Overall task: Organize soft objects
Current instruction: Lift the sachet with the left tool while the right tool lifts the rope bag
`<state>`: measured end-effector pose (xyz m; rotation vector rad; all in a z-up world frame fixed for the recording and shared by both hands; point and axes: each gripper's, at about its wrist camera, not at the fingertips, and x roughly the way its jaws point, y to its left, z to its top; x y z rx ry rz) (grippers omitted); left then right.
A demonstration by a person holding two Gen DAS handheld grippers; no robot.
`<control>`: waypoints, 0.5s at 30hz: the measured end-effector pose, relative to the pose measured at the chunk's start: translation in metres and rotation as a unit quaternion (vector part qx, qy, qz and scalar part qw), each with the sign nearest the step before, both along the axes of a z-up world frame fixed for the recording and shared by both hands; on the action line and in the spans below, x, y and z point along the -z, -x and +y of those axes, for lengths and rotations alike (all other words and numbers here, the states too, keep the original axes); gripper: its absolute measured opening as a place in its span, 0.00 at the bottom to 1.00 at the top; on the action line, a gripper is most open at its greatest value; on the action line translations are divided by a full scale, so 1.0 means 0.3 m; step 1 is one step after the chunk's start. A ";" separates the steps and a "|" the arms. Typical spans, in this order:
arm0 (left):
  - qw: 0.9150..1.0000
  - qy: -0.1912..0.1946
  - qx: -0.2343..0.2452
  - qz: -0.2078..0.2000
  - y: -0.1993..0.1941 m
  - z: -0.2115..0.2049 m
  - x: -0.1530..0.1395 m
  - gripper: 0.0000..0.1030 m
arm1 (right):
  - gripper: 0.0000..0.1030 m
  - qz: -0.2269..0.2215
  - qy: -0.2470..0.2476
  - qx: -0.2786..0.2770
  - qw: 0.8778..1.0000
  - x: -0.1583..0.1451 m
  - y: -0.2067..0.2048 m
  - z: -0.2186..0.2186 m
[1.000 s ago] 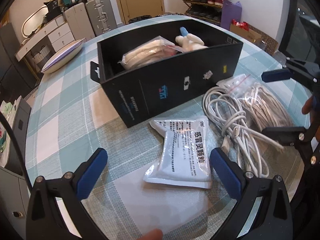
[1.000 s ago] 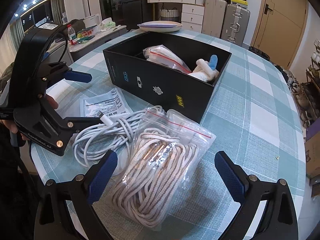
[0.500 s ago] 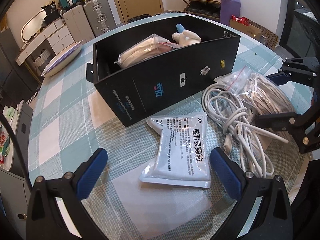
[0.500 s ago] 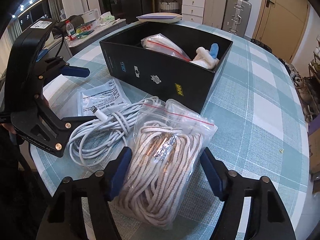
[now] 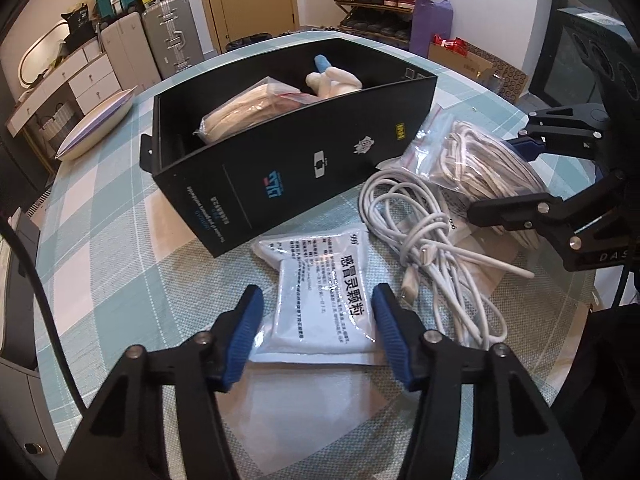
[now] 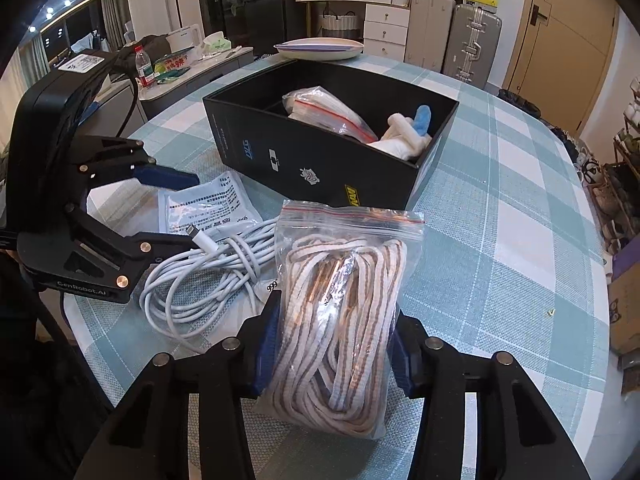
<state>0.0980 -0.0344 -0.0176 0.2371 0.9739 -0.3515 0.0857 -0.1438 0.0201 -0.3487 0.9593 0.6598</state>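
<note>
Two grippers working at once. Right gripper (image 6: 332,356) – jaws clamped on bagged rope (image 6: 340,320), bundle bulging between pads near counter (image 6: 500,240) edge. Left gripper (image 5: 316,336) – jaws narrowed either side of white sachet (image 5: 320,292) lying flat; contact unclear. Black box (image 5: 288,160) just behind, already holding another bag and plush toy (image 5: 332,78). Judgement: rope light, squashy, plastic slippery – grip mid-bundle. Sachet thin, limp; pinch across width. White cable (image 5: 432,248) loose, snag risk.
</note>
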 end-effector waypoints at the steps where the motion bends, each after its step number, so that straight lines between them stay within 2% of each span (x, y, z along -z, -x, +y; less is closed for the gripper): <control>1: 1.000 0.002 0.005 0.001 0.003 -0.003 -0.001 0.47 | 0.46 -0.001 -0.001 0.000 1.000 -0.003 0.001 -0.001; 7: 1.000 0.007 0.009 -0.001 0.006 0.006 -0.007 0.39 | 0.46 -0.011 -0.010 -0.006 1.000 -0.019 0.007 0.001; 15: 1.000 0.028 0.004 -0.008 0.010 0.030 -0.036 0.37 | 0.46 -0.026 -0.026 -0.015 0.999 -0.043 0.027 0.002</control>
